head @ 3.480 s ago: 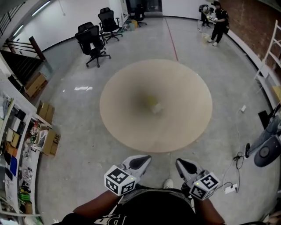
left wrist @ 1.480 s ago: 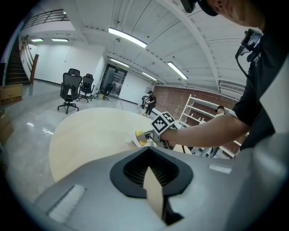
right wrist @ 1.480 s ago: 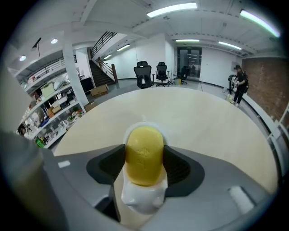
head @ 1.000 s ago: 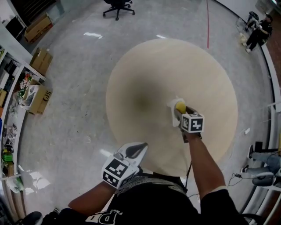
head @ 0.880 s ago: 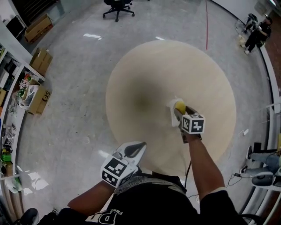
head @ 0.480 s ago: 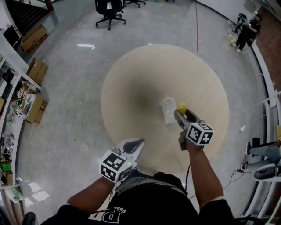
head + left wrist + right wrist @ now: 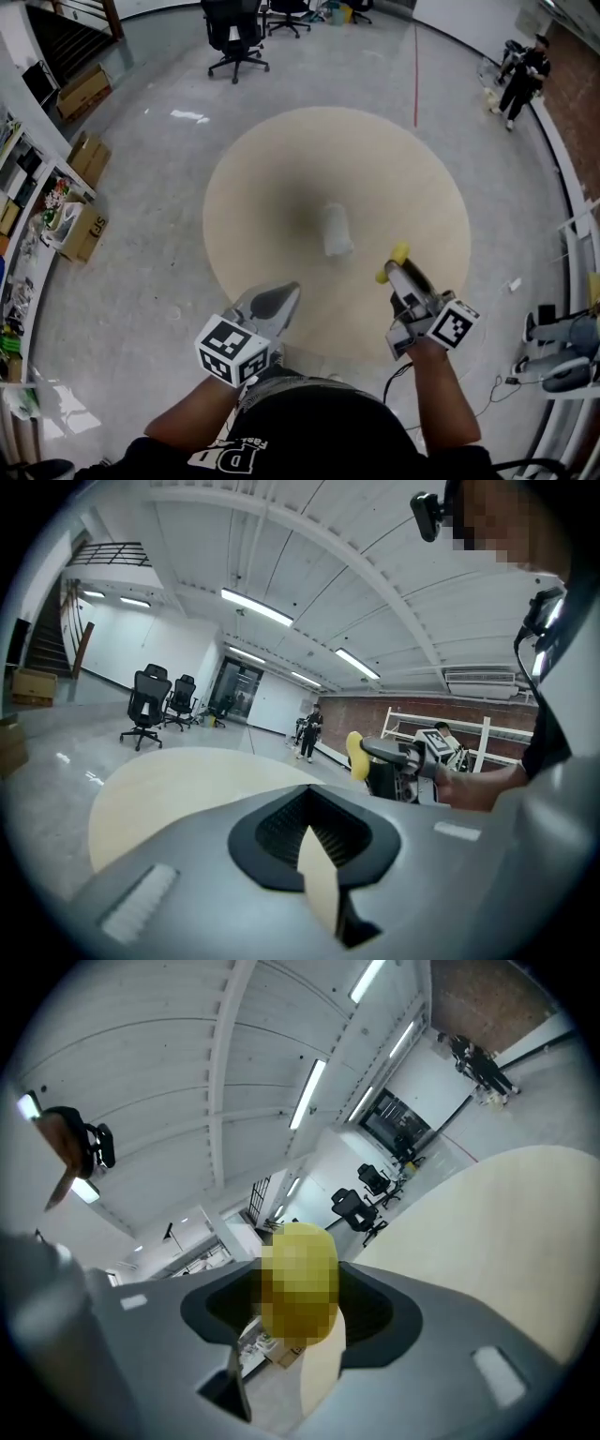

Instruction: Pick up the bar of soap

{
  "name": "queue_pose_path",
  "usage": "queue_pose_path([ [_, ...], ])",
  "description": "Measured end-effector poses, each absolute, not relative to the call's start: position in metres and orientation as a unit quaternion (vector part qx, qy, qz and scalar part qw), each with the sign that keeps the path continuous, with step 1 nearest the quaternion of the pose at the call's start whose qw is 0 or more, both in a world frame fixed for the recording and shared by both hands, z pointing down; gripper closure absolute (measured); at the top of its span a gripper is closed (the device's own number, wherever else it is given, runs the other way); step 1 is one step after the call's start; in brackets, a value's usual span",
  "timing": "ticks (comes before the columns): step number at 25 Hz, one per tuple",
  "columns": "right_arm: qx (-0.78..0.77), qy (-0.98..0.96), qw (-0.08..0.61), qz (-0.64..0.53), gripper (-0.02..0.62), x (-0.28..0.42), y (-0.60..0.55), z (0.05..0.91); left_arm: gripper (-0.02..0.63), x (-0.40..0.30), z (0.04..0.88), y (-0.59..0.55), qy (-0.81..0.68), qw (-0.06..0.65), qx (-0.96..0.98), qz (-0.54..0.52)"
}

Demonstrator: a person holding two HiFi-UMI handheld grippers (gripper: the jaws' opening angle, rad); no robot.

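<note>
Above table [image 7: 262, 187]: one soap bar [image 7: 399, 254] clamped in right hand-held gripper [image 7: 393, 268]; left hand-held gripper [image 7: 289, 290] closed (empty).

the bar of soap [image 7: 400, 253] shows only as two yellow bits either side of the right gripper [image 7: 392, 266], its middle hidden by the jaws. in the right gripper view a mosaic patch blurs most of the soap [image 7: 305, 1237]. the pale thing [image 7: 335, 230] near the centre of the table [image 7: 262, 187] is too small to name. the table's near edge is hidden behind the left gripper [image 7: 286, 291] and the person's torso [image 7: 309, 441].
</note>
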State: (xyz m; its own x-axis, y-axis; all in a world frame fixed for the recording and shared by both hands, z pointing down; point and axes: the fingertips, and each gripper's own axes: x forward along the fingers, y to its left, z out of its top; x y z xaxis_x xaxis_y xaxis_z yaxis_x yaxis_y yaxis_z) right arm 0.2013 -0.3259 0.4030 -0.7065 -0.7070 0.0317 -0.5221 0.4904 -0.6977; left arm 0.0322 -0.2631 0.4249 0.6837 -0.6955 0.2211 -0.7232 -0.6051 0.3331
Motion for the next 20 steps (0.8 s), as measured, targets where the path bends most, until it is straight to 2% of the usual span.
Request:
queue_pose_path([
  [7, -0.296, 0.858, 0.176, -0.382, 0.333, 0.256, -0.246, 0.385, 0.600, 0.089, 0.410, -0.201, -0.437, 0.194, 0.878, 0.023],
  [20, -0.227, 0.870, 0.171, -0.402, 0.333, 0.306, -0.152, 0.398, 0.600, 0.145, 0.420, -0.118, -0.486, 0.192, 0.851, 0.042],
])
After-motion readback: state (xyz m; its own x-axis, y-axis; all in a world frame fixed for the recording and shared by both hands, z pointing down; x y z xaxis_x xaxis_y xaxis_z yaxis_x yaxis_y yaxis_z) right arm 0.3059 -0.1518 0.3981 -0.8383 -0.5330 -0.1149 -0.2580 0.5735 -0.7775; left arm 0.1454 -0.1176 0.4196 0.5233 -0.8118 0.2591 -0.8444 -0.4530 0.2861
